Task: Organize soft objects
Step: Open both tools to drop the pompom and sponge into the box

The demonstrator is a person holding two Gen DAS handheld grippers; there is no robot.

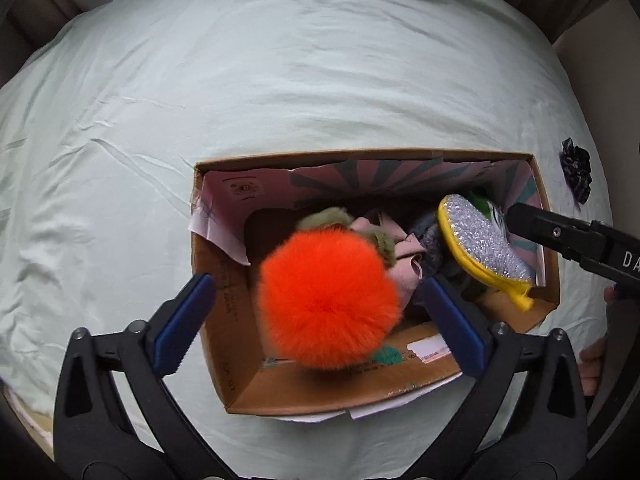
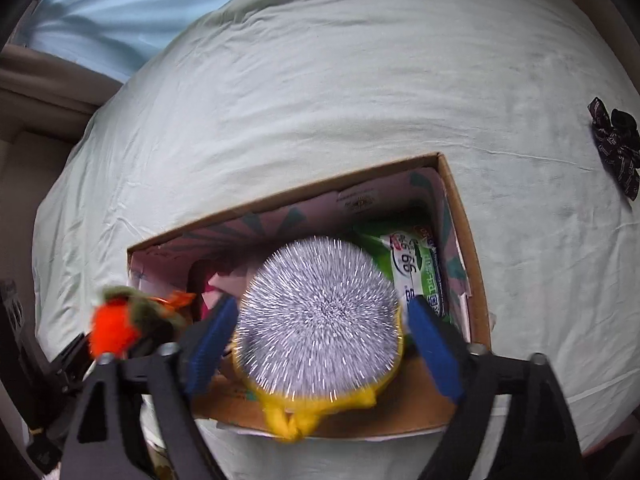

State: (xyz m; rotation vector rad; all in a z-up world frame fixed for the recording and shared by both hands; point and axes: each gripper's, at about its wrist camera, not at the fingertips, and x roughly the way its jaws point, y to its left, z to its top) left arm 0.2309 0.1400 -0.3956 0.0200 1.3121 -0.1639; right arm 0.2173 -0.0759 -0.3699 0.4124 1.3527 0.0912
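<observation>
An open cardboard box (image 1: 360, 156) (image 2: 280, 196) sits on a pale green bedsheet (image 1: 280, 80). My left gripper (image 1: 316, 284) stands open over the box, a fluffy orange pompom (image 1: 328, 296) blurred between its blue pads and clear of both. My right gripper (image 2: 323, 300) is open over the box's right end. A silver glittery sponge with a yellow rim (image 2: 316, 320) (image 1: 480, 244) is between its pads, not pressed. One black finger of the right gripper (image 1: 540, 228) shows beside the sponge. In the box lie pink cloth (image 1: 404, 264), an olive furry piece (image 1: 328, 216) and a green wipes pack (image 2: 416, 264).
A dark scrunchie (image 1: 576, 172) (image 2: 616, 144) lies on the sheet to the right of the box. A hand (image 1: 596, 360) shows at the right edge. Curtains and a light blue window area (image 2: 120, 8) stand beyond the bed's far end.
</observation>
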